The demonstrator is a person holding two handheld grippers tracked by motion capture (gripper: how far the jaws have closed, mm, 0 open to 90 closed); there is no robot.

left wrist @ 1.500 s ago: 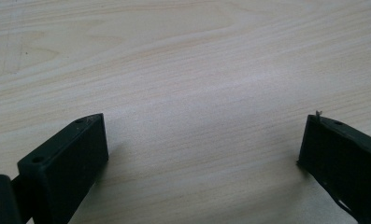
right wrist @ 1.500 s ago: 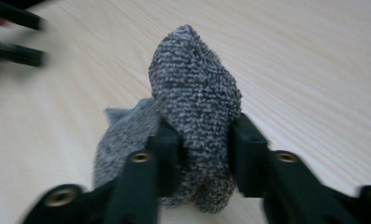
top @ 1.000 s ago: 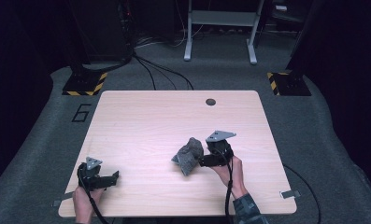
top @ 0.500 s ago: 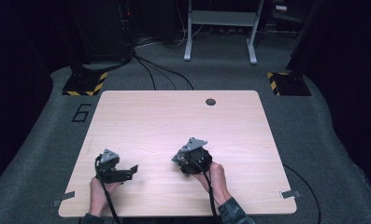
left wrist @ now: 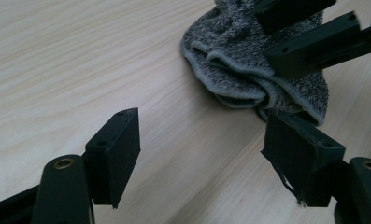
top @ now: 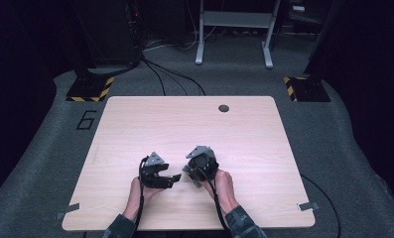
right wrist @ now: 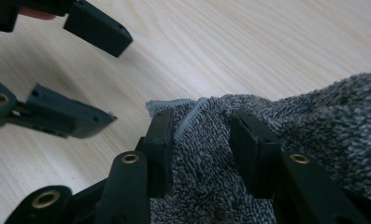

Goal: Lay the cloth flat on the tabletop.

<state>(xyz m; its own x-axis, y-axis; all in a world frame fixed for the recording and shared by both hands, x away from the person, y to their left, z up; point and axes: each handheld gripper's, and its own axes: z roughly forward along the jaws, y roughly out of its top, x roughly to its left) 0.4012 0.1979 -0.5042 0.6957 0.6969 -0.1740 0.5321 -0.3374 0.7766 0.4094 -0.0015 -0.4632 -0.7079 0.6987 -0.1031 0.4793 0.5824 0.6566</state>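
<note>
The right gripper (right wrist: 199,140) had its jaws pinched on a bunched grey cloth (right wrist: 314,126) and had carried it in toward the near middle of the table (top: 135,124). The left gripper (left wrist: 202,158) had come close too, jaws wide and holding nothing, just beside the cloth. It looked ready to grab an edge.

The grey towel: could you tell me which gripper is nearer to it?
Right. The right gripper has the grey towel bunched between its fingers. The left gripper is open beside it, one finger close to the towel's edge.
</note>
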